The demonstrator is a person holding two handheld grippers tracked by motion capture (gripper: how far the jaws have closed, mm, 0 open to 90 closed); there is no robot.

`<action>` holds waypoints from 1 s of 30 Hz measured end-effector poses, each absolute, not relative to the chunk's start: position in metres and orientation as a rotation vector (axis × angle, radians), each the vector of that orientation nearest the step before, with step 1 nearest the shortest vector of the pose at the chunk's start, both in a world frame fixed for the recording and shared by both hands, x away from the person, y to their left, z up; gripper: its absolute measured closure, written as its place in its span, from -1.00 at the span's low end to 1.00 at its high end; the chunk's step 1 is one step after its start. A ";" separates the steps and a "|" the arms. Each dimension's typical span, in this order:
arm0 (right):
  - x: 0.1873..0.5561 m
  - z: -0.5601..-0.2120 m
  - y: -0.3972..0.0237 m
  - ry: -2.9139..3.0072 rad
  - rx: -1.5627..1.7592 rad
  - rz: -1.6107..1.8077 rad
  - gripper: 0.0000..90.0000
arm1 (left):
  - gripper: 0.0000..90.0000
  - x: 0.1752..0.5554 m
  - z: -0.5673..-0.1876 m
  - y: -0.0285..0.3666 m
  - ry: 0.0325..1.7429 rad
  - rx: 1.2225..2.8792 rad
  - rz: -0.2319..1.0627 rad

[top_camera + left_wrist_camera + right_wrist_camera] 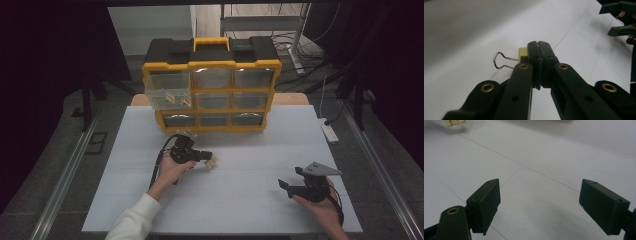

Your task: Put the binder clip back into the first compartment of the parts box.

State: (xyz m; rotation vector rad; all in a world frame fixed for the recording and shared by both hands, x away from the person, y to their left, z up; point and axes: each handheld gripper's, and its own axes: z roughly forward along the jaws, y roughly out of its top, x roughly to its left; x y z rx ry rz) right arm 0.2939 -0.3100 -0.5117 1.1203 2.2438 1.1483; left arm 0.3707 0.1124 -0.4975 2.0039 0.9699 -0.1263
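A yellow binder clip (212, 161) with wire handles (501, 60) sits at the tip of my left gripper (202, 156), left of the table's middle. In the left gripper view the jaws are shut tight (539, 47). The clip's yellow body (523, 52) juts out from behind the left jaw, and the exact point where it is pinched is hidden. My right gripper (289, 186) rests low at the front right, held by a hand. Its jaws stand wide open (540, 205) over bare white table. The clip (455, 122) is also visible far off in the right gripper view.
A yellow and black drawer organiser (212, 65) stands at the table's far edge. Its top-left drawer (167, 92) is pulled out and holds a few more clips. The white table top (240, 200) lies between both grippers. A power strip (330, 131) lies off the right edge.
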 end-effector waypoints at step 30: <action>0.294 -0.512 -0.310 2.246 1.120 1.146 -0.61 | 0.96 0.334 -0.422 0.136 0.834 1.792 0.004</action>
